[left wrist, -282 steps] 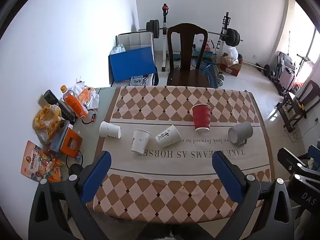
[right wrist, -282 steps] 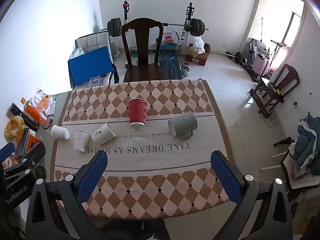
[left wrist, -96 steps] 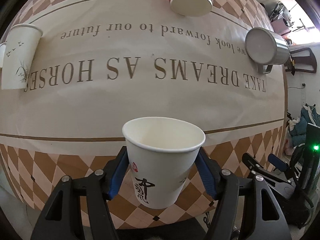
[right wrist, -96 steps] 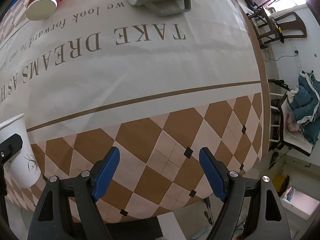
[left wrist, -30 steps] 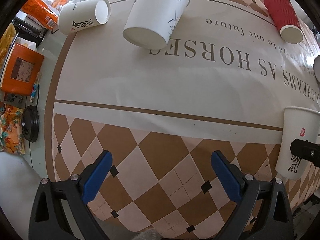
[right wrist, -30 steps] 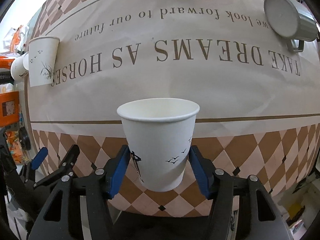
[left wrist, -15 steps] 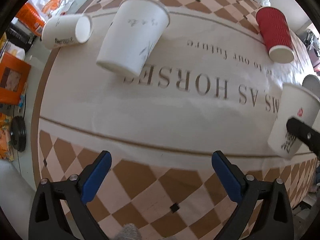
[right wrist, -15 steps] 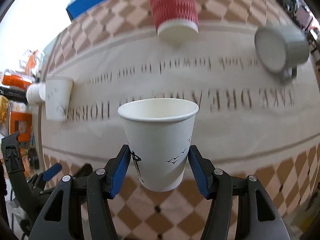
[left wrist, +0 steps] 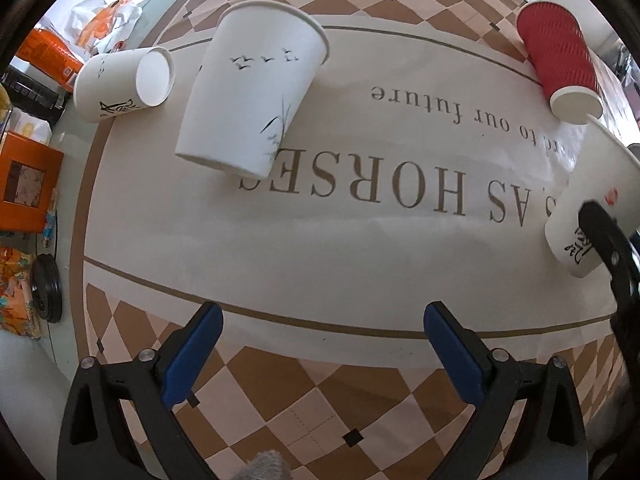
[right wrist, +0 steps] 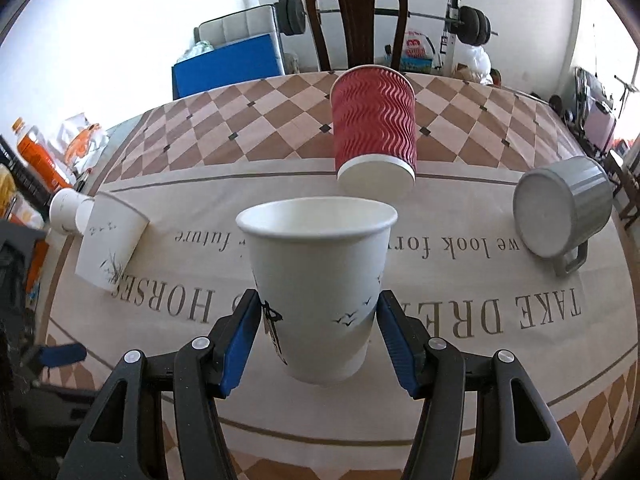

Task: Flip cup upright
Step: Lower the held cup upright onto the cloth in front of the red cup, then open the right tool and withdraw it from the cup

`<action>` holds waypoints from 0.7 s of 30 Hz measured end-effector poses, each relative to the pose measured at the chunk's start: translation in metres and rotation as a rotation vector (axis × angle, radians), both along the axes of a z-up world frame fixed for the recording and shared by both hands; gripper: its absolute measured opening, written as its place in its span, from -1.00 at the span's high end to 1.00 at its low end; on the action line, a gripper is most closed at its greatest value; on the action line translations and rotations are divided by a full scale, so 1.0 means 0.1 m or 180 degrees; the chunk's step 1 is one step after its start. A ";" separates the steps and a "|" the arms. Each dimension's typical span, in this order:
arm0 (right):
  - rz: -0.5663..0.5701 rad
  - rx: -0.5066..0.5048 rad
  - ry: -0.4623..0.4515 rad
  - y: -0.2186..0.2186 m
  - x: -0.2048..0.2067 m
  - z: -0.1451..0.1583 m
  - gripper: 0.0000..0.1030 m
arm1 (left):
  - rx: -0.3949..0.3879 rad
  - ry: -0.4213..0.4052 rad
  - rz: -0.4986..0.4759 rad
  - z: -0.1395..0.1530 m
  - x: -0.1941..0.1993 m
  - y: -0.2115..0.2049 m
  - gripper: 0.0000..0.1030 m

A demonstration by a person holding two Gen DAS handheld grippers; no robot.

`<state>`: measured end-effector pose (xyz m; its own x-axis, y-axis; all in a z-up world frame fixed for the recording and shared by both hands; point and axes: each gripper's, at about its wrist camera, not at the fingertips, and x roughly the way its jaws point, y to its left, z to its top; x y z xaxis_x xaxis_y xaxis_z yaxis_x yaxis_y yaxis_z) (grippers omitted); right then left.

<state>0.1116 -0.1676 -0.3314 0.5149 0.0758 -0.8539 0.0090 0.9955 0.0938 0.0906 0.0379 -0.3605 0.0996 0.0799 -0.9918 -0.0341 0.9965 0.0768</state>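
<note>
My right gripper [right wrist: 318, 334] is shut on a white paper cup [right wrist: 316, 280] with bird prints, held upright, mouth up, over the tablecloth's lettered band. The same cup [left wrist: 588, 216] shows at the right edge of the left wrist view. My left gripper [left wrist: 320, 344] is open and empty above the near checkered part of the cloth. A white cup with grass print [left wrist: 248, 96] lies on its side ahead of it, also in the right wrist view [right wrist: 110, 246]. A smaller white cup [left wrist: 124, 84] lies on its side at the far left.
A red ribbed cup [right wrist: 374, 128] lies on its side at the back middle, also in the left wrist view [left wrist: 560, 64]. A grey mug [right wrist: 564, 208] lies on its side at the right. Snack packs and an orange box [left wrist: 24, 184] crowd the left table edge. A chair [right wrist: 358, 24] stands behind.
My right gripper has carried the upright cup forward and lower over the lettering. My left gripper has moved closer to the lying grass-print cup, still open.
</note>
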 end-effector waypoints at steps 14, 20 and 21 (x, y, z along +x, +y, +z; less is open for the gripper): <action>-0.0143 -0.0101 0.0192 -0.04 -0.41 -0.08 -0.65 | 0.0012 -0.0058 -0.0093 0.14 -0.05 -0.03 -0.99; -0.0364 -0.0195 0.0239 -0.17 -0.66 0.14 -0.77 | -0.0001 -0.0178 -0.0241 0.46 -0.19 -0.13 -0.99; -0.0416 -0.0228 0.0242 -0.19 -0.69 0.20 -0.83 | -0.0013 -0.0214 -0.0267 0.54 -0.22 -0.15 -0.99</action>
<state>0.0429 -0.1865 -0.3111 0.4502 -0.0499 -0.8915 0.1431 0.9896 0.0169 0.0688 0.0234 -0.3064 0.1721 0.0644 -0.9830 0.0446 0.9963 0.0730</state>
